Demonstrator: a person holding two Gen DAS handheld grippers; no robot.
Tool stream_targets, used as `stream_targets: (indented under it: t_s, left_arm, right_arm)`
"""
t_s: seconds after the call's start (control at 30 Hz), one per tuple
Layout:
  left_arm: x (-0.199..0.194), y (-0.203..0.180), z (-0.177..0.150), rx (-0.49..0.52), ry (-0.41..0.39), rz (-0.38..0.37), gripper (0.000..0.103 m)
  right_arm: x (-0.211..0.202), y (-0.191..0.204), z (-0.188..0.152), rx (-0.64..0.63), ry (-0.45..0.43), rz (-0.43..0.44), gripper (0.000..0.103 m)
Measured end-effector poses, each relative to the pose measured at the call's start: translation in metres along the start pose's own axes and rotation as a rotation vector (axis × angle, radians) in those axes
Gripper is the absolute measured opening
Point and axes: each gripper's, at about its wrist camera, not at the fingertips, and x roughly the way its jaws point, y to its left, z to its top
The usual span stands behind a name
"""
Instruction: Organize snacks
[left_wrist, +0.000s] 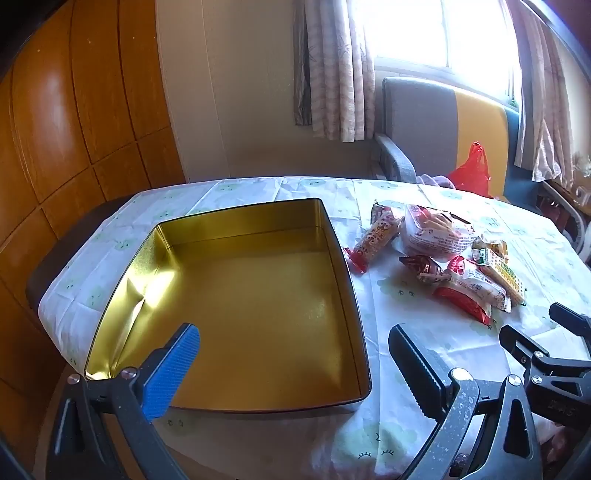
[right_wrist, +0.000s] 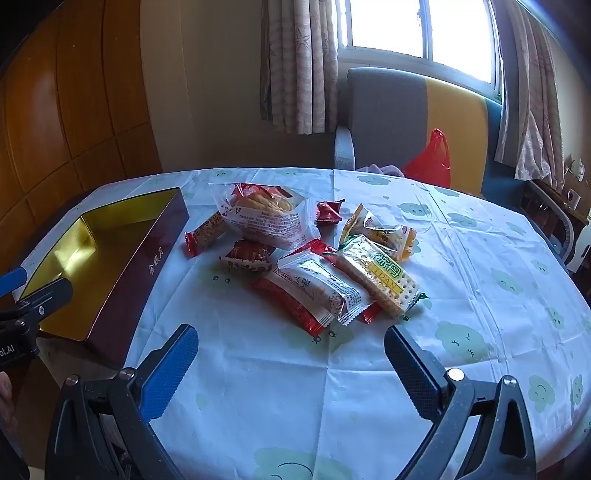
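- At the bottom of the left wrist view, the left gripper (left_wrist: 295, 354) is seen with its fingers spread wide and nothing between them, hanging over the near edge of the tin.
- At the bottom of the right wrist view, the right gripper (right_wrist: 291, 354) is likewise shown with fingers spread wide and empty, above bare cloth on the worktop (right_wrist: 480, 258).
- The gold-lined tin (left_wrist: 258, 314) is found open and empty at centre left of the left wrist view; it lies at the left edge of the right wrist view.
- Beyond the right fingers, at mid frame, the pile of wrapped snacks (right_wrist: 314, 258) is seen just right of the tin, on the cloth.
- A cracker pack (right_wrist: 376, 277) lies at the pile's right side, overlapping other packets.
- Farther back, a red bag (right_wrist: 432, 158) is seen on a chair (right_wrist: 388, 114) below the window.
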Motion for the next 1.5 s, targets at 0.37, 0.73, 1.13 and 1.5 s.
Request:
stream_targets:
  t_s: [0.37, 0.73, 1.13, 1.5]
  left_arm:
    - [-0.007, -0.004, 0.004, 0.018, -0.011, -0.013, 0.103]
    - [-0.008, -0.011, 0.007, 0.038, 0.009, -0.006, 0.103]
    - [-0.009, -0.014, 0.008, 0.055, 0.015, -0.013, 0.103]
    - [-0.003, -0.021, 0.011, 0.074, 0.038, -0.035, 0.102]
  right_arm:
    - [0.003, -0.002, -0.004, -0.002, 0.020, -0.007, 0.103]
    - [0.009, -0.010, -0.010, 0.012, 0.057, -0.019, 0.103]
    - [0.015, -0.014, -0.016, 0.024, 0.080, -0.021, 0.103]
    - [0.030, -0.020, -0.026, 0.028, 0.133, -0.030, 0.103]
